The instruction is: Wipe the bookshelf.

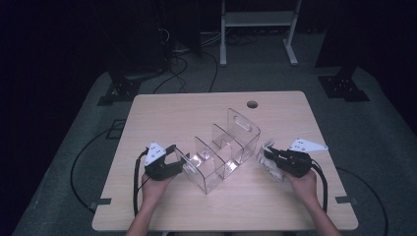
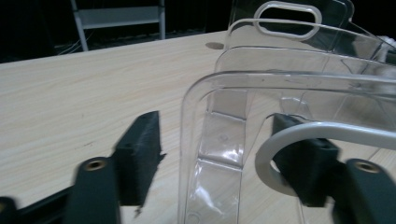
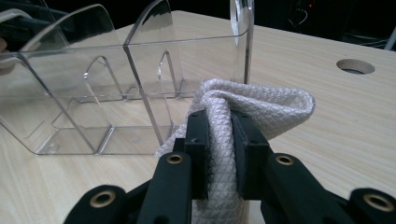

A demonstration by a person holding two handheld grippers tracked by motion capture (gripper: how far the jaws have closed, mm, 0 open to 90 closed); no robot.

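A clear acrylic organizer [image 1: 226, 147] with several compartments and a handle cut-out stands mid-table, running diagonally. My left gripper [image 1: 178, 158] is at its near-left end. In the left gripper view my left gripper [image 2: 219, 149] is open, its jaws straddling the organizer's [image 2: 280, 93] rounded end wall without pinching it. My right gripper [image 1: 269, 155] is at the organizer's right side, shut on a white knitted cloth [image 1: 273, 172]. In the right gripper view my right gripper [image 3: 223, 140] clamps a fold of the cloth [image 3: 271, 109], which bunches against the organizer [image 3: 93, 93].
The wooden table [image 1: 196, 108] has a round cable hole [image 1: 252, 104] near its far edge. Beyond it, on the dark floor, stand a white metal frame [image 1: 258, 19] and loose cables [image 1: 182, 64]. Bare tabletop lies around the organizer on all sides.
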